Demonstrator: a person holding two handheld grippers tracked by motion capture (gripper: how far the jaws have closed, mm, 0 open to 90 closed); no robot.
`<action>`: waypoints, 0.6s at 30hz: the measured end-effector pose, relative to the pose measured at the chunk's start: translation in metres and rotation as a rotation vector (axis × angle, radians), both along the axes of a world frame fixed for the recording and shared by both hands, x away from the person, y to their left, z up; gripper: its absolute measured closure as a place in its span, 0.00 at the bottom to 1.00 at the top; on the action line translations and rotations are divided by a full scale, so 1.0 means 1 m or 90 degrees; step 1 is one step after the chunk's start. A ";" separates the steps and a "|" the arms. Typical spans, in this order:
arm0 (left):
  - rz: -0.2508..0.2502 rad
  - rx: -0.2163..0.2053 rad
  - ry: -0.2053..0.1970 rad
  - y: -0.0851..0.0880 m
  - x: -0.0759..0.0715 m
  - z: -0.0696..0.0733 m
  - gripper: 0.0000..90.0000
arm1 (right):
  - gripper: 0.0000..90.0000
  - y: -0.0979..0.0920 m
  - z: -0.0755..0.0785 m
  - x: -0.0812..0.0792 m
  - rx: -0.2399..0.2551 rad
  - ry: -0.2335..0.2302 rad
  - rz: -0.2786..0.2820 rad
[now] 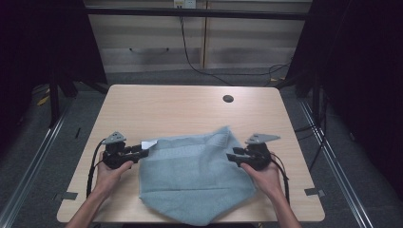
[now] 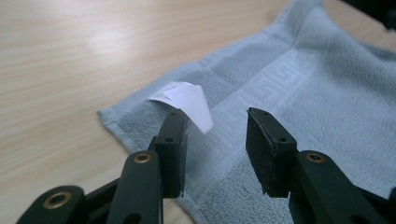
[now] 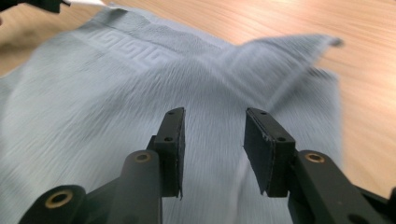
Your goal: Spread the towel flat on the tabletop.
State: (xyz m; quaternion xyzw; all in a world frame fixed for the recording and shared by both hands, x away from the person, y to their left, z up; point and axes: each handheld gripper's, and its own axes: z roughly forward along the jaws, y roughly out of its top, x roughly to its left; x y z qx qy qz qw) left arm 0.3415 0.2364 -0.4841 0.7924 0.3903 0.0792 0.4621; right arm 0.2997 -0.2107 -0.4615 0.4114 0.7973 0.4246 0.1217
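A pale blue-grey towel [image 1: 195, 175] lies crumpled flat on the wooden table [image 1: 180, 109], its far right corner folded over. A white label [image 1: 149, 143] sticks up at its far left corner. My left gripper [image 1: 142, 152] is open at that corner. In the left gripper view its jaws [image 2: 215, 126] stand apart over the towel [image 2: 303, 84], and the label [image 2: 191, 100] curls just past the tip of the left jaw. My right gripper [image 1: 230, 156] is open at the towel's right edge. Its jaws [image 3: 212, 123] stand apart above the towel [image 3: 116, 93] with nothing between them.
A dark round hole [image 1: 228, 99] sits in the table's far right part. Bare wood stretches beyond the towel. Pale cabinets [image 1: 152, 42] and a black cable [image 1: 190, 57] lie behind the table. Dark curtains hang at both sides.
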 end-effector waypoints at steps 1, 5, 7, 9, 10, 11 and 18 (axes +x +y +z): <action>-0.009 0.013 0.004 -0.004 0.000 -0.003 0.66 | 0.66 0.005 -0.003 0.008 -0.003 0.005 0.004; -0.040 0.040 0.023 -0.016 0.001 -0.015 0.68 | 0.65 0.023 -0.021 0.037 -0.034 0.031 0.002; -0.049 0.064 0.025 -0.019 -0.001 -0.018 0.68 | 0.66 0.026 -0.031 0.039 -0.058 0.048 -0.001; -0.050 0.070 0.025 -0.019 -0.002 -0.020 0.68 | 0.69 0.026 -0.037 0.033 -0.077 0.055 -0.002; -0.047 0.066 0.027 -0.018 -0.003 -0.020 0.68 | 0.70 0.024 -0.038 0.028 -0.070 0.049 -0.005; -0.044 0.068 0.027 -0.016 -0.003 -0.020 0.68 | 0.71 0.022 -0.038 0.022 -0.069 0.050 -0.003; -0.085 0.080 0.039 -0.013 -0.019 -0.017 0.67 | 0.73 0.015 -0.032 -0.039 -0.085 0.078 0.024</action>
